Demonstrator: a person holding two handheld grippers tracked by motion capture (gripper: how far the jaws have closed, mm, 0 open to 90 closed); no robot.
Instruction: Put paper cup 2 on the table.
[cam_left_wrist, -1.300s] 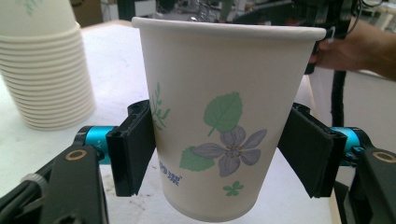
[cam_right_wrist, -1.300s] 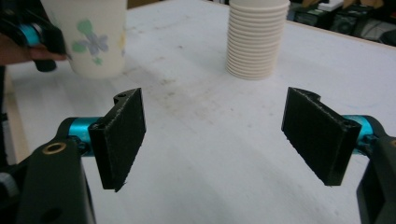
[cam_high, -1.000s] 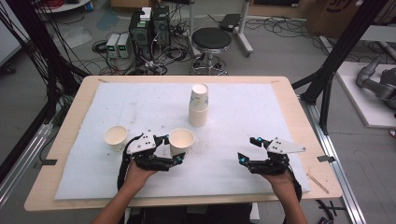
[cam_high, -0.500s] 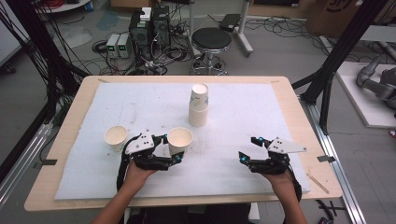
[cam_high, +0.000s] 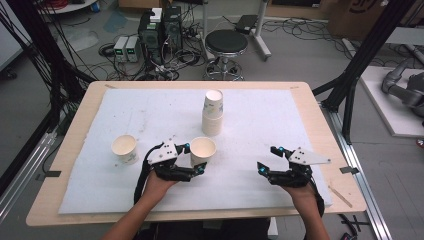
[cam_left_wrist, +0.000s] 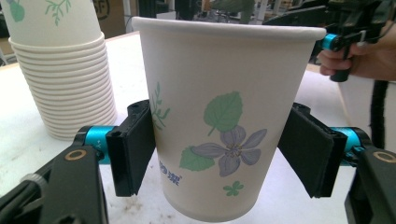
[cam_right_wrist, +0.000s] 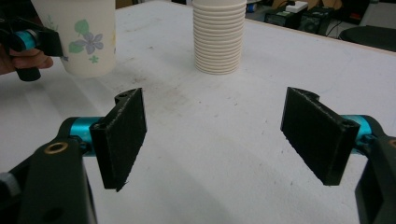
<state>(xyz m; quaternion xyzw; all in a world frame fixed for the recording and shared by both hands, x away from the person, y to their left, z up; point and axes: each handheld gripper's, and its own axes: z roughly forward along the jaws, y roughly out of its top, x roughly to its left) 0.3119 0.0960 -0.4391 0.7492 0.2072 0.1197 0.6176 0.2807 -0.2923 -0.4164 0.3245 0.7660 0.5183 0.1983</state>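
My left gripper (cam_high: 196, 159) is shut on a white paper cup (cam_high: 202, 150) with a leaf-and-flower print, near the middle front of the white mat. In the left gripper view both black pads (cam_left_wrist: 135, 149) press the cup's (cam_left_wrist: 224, 116) lower sides and it stands upright. Whether its base touches the mat I cannot tell. My right gripper (cam_high: 267, 159) rests low at the front right, open, with bare mat between its jaws (cam_right_wrist: 215, 135). The held cup (cam_right_wrist: 77, 37) shows at the upper left of the right gripper view.
A tall stack of paper cups (cam_high: 212, 112) stands behind the held cup, mid-table. A single cup (cam_high: 125, 148) stands to the left. The white mat (cam_high: 150, 110) covers most of the wooden table (cam_high: 310, 95). A stool and electronics sit beyond the far edge.
My left gripper has carried the cup a little to the right. The right gripper has stayed where it was.
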